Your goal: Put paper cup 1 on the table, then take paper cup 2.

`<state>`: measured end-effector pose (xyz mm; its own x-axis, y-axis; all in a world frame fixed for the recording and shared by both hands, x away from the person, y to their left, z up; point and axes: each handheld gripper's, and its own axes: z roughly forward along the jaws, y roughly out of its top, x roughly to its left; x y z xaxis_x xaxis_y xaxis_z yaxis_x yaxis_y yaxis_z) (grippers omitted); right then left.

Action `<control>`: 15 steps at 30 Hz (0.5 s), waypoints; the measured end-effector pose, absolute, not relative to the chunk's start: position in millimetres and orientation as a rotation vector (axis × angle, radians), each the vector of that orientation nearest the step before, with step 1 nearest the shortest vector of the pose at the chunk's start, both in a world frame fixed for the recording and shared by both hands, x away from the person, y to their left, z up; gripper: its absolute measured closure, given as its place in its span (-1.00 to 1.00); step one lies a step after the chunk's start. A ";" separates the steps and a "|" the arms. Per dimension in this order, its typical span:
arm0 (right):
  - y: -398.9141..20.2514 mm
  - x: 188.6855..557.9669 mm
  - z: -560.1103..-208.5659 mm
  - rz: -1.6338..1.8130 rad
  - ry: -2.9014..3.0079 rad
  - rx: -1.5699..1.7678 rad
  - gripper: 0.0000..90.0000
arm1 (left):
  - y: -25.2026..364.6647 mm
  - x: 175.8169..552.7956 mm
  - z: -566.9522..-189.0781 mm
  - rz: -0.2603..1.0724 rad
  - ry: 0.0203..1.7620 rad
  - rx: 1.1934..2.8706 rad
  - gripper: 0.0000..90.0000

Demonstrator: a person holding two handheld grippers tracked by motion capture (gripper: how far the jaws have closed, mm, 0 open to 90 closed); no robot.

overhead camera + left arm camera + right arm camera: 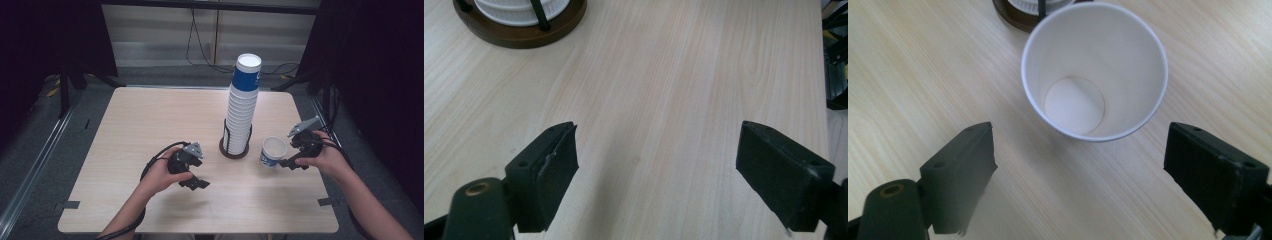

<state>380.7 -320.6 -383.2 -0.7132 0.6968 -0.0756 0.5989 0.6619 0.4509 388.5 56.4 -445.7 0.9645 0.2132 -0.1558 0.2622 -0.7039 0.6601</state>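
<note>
Pale wood grain covers the surface (150, 125), which carries everything in use. At about eight o'clock from its middle, in the high view, the person's left hand (159, 175) holds the left claw (196, 184) low over bare wood, pointing toward three o'clock. In the left gripper view its two black jaws stand wide apart with nothing between them, only wood grain below; it is released.

Near the middle of the surface, slightly toward three o'clock, a dark round holder (235, 149) with thin black uprights carries a tall stack of cups (242, 107), white-rimmed, the top cup showing a blue band. The holder's brown base (519, 30) appears at eleven o'clock in the left gripper view.

Just beside the holder, at its three o'clock side, a single paper cup (273, 151) stands upright on the wood, white inside with blue print on its wall, mouth open upward. It stands apart from the holder.

At three o'clock from the cup, the right hand (325, 157) holds the right claw (287, 163), aimed at the cup. In the right gripper view the cup (1093, 70) sits at twelve o'clock ahead of the jaws, which are spread wide and do not touch it; this claw is released as well.
</note>
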 end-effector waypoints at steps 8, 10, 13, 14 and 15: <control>-319.9 378.8 -369.4 0.628 2.632 1.040 -0.72 | 56.2 395.9 -433.8 -0.075 0.351 2.367 -0.62; -317.6 378.9 -367.8 0.623 2.640 1.030 -0.72 | 56.3 398.6 -430.7 -0.081 0.339 2.379 -0.62; -313.3 379.7 -363.2 0.654 2.637 1.024 -0.72 | 56.4 402.3 -424.4 -0.085 0.340 2.377 -0.62; -311.7 380.0 -361.1 0.659 2.631 1.029 -0.72 | 56.5 404.1 -422.0 -0.081 0.341 2.371 -0.62; -310.5 380.6 -358.8 0.666 2.629 1.018 -0.72 | 56.8 405.7 -418.9 -0.086 0.356 2.365 -0.62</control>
<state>380.6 -310.5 -358.8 -0.7269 0.6841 -0.0605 0.5729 0.6526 0.4958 405.7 56.8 -418.9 0.9595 0.2302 -0.1626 0.2790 -0.6942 0.6634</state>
